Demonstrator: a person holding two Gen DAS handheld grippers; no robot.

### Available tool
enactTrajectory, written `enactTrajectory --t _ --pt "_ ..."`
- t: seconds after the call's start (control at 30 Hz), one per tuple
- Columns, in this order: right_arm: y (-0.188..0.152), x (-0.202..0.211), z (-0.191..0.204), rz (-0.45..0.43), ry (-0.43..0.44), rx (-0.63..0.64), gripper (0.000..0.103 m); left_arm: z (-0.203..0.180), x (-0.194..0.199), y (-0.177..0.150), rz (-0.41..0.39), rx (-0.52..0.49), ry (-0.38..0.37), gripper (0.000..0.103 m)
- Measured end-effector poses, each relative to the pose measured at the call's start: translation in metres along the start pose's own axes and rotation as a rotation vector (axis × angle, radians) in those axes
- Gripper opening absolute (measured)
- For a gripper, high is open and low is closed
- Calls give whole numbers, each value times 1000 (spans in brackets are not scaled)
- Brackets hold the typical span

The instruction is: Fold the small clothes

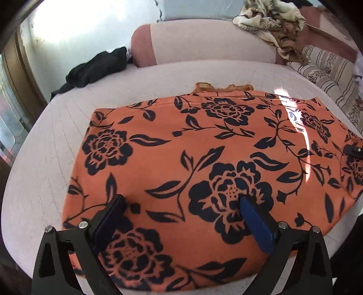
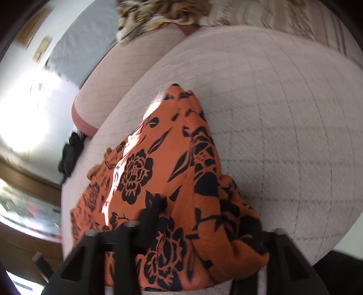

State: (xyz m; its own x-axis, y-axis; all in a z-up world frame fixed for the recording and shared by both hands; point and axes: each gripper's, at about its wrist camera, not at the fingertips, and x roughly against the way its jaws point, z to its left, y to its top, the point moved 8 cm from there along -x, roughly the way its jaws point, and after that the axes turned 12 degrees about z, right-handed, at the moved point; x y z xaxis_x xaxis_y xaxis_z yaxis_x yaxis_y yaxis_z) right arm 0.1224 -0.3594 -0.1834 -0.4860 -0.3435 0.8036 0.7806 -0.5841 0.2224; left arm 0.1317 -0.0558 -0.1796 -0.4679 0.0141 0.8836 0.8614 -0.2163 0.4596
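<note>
While left tongs point(image 1: 182, 200) gape over orange garment point(image 1: 204, 140), right tongs point(image 2: 204, 217) grasp it, bunched.

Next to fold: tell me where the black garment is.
The black garment lies crumpled at far left in the left wrist view, on the sofa seat beside the armrest, beyond the orange floral garment.

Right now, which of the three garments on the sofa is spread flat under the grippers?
The orange floral garment. The black garment lies crumpled near the armrest, and the tan patterned cloth is bunched on the backrest.
</note>
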Motion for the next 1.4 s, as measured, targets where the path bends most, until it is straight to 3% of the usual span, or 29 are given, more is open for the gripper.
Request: enactTrajectory --t 0.1,0.2,0.33,0.43,0.5,0.53,0.6,0.73,0.87,0.97,1.07,1.13,1.17,1.3,1.4 --pt "5 22 41 -70 -33 116 17 38 44 5 -126 114 -56 100" --pt "5 52 112 -170 -23 278 15 106 83 -5 -209 291 -69 100" --pt "-34 61 232 -214 -4 569 15 206 103 -40 -279 563 9 100" --pt "-90 12 300 -120 -22 777 15 266 88 -78 -236 763 65 100" --pt "-126 -40 318 5 -33 847 15 290 76 -101 -209 873 79 99" --pt "-144 -71 318 83 -58 873 15 297 72 -109 -199 929 51 99" --pt "-170 -129 304 240 -106 863 16 299 73 -107 -234 914 28 99" --pt "-158 -107 319 193 -74 837 15 291 75 -99 -240 811 69 99" --pt "-134 -64 353 102 -29 824 15 277 68 -88 -226 791 29 99" --pt "-154 -77 364 145 -24 836 16 282 66 -86 -228 800 18 99" --pt "-189 -133 345 301 -121 874 39 285 63 -89 -223 812 13 99" --pt "-200 -130 348 242 -41 886 72 286 65 -92 -228 809 20 99" --pt "-203 -123 352 250 3 877 78 287 66 -93 -232 807 26 99" --pt "-201 -94 358 272 125 836 81 282 69 -93 -246 797 -11 99" --pt "-189 -70 336 251 190 757 81 259 76 -84 -248 721 -108 99"
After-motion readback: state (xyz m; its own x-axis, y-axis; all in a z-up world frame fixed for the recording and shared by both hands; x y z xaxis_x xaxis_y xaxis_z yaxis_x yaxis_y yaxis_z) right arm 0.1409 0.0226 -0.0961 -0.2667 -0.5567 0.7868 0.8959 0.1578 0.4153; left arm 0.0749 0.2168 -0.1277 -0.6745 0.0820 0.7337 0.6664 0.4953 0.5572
